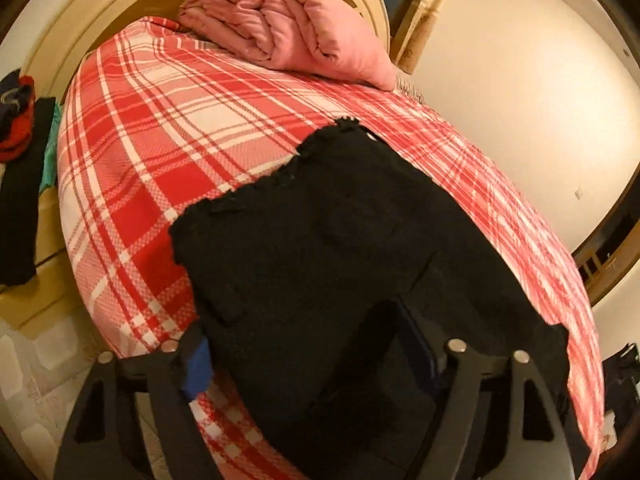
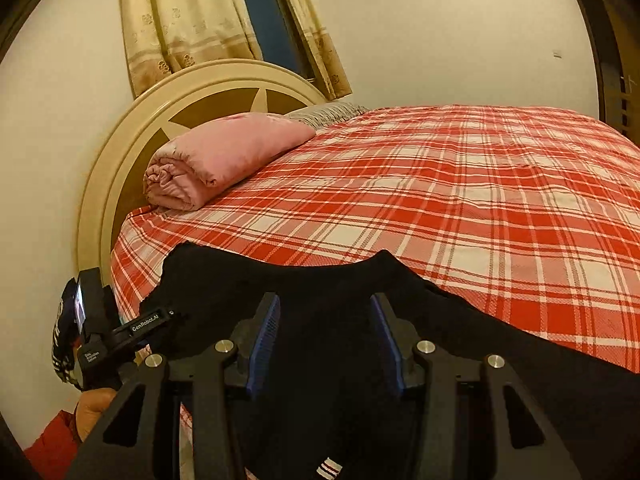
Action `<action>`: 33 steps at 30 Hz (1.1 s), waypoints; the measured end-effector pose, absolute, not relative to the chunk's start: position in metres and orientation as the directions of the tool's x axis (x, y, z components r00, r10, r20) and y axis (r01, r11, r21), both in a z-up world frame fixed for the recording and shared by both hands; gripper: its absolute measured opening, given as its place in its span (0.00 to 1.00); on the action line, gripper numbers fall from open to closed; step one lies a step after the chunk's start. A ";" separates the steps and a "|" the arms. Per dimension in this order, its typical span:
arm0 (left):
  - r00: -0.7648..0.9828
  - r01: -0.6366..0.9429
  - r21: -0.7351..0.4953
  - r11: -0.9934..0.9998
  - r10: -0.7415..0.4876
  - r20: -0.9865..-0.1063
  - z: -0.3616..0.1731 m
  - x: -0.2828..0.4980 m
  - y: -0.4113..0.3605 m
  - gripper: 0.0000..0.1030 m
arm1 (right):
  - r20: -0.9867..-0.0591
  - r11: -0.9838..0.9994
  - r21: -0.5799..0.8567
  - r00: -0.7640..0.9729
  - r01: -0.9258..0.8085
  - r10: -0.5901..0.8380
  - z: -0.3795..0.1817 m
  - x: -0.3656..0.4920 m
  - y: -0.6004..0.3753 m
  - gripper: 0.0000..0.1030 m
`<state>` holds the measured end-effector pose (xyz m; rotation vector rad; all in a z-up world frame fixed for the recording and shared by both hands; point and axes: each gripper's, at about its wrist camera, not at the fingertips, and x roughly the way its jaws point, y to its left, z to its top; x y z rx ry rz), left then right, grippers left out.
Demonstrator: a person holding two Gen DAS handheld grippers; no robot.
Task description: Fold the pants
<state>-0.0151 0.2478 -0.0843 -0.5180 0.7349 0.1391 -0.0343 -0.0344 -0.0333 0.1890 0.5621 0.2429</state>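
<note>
Black pants (image 1: 340,240) lie flat on the red plaid bed (image 1: 152,148), their near end hanging over the mattress edge. My left gripper (image 1: 298,328) is open astride that near end. Its left blue pad (image 1: 196,368) sits just off the cloth's left edge, and the other finger lies over the black cloth. In the right wrist view the pants (image 2: 224,276) bulge up around my right gripper (image 2: 325,298). Black cloth fills the gap between its blue pads (image 2: 264,344), so it is shut on a thick bunch.
A rolled pink quilt (image 2: 212,160) lies by the round cream headboard (image 2: 120,152), with curtains (image 2: 188,20) and a window behind. Dark and red clothes (image 1: 16,128) are piled left of the bed. A hand (image 2: 94,408) holds the left tool at the bed's left edge.
</note>
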 end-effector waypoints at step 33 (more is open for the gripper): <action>0.882 0.144 -0.204 0.968 -0.219 -0.417 0.033 -0.063 0.147 0.11 | -0.488 0.908 0.365 0.873 0.206 -0.002 -0.036 -0.094 -0.186 0.47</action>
